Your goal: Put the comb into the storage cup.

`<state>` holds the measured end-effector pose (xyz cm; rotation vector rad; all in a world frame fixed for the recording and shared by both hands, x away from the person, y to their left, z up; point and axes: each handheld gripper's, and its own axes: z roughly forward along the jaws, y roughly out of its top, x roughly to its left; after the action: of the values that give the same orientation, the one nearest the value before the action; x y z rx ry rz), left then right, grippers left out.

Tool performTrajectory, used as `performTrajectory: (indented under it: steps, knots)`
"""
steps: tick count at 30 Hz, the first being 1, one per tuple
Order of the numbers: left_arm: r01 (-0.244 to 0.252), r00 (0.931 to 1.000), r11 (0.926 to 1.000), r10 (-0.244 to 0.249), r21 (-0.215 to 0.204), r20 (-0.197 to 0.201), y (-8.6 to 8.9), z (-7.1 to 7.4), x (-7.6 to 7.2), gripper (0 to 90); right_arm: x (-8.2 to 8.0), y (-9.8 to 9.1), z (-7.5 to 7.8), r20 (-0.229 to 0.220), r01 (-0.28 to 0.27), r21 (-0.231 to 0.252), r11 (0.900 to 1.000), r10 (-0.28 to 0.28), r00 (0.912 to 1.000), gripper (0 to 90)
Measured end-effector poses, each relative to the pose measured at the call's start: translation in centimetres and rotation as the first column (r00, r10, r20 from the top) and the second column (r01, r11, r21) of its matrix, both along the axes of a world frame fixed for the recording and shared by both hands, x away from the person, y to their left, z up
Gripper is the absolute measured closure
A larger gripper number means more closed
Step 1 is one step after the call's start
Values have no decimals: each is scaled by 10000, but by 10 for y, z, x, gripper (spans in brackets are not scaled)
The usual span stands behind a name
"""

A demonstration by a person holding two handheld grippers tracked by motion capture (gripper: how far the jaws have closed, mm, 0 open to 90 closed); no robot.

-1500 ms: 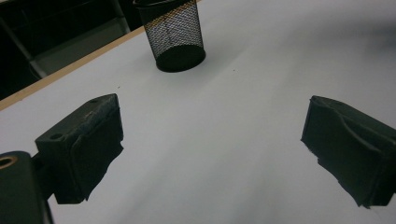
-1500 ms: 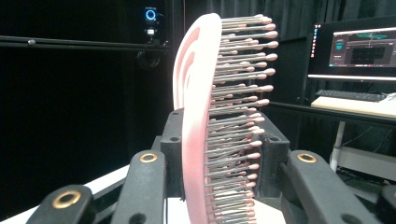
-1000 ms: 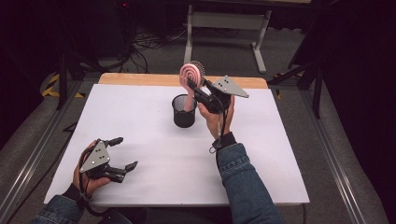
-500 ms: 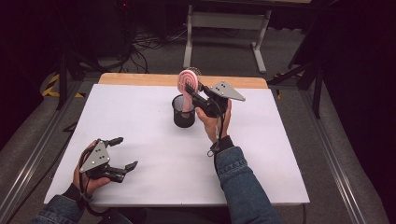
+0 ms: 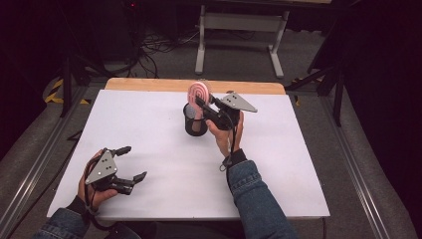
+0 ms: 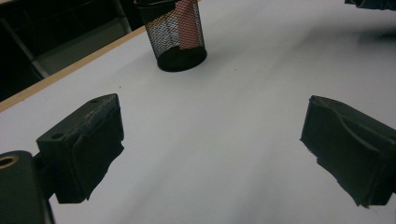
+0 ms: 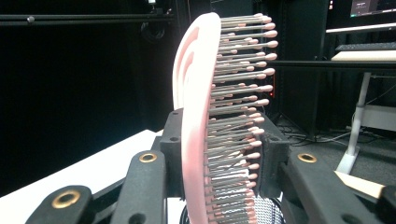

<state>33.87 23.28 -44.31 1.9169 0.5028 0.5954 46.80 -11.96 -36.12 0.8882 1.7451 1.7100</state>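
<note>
While the right hand-held gripper pinches the pink hairbrush by its head, bristles on one side and the ribbed back on the other, the brush hangs handle-down over the black mesh cup, which stands at about twelve o'clock from the bench centre, near the far wooden edge. From the left gripper view a pink shape already shows through the mesh (the handle, by the look of it), so I judge the insertion to be under way, not finished.

Doing this well means keeping the brush upright and centred over the opening, so the handle slides down the middle rather than scraping the rim. That cup looks light, and a sideways nudge could tip it or skate it across the smooth bench. Lower slowly, let the handle meet the bottom, and only then spread the jaws. Releasing high would let the heavy head topple the brush against the wall of the cup.

Over at about seven o'clock the left hand-held gripper rests near the front edge, jaws spread wide with nothing between them. It sits well apart from the cup, though it could come across to steady the cup if it starts to wobble.
</note>
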Motion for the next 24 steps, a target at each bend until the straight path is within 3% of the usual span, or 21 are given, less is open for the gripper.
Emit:
performTrajectory:
  steps: [24]
  knots:
    - [41, 10000, 10000, -40, 70, -67, -1, -1, 0, 67, 2, -2, -15, -257, -70, -10, 10000, 70, 9996, 627]
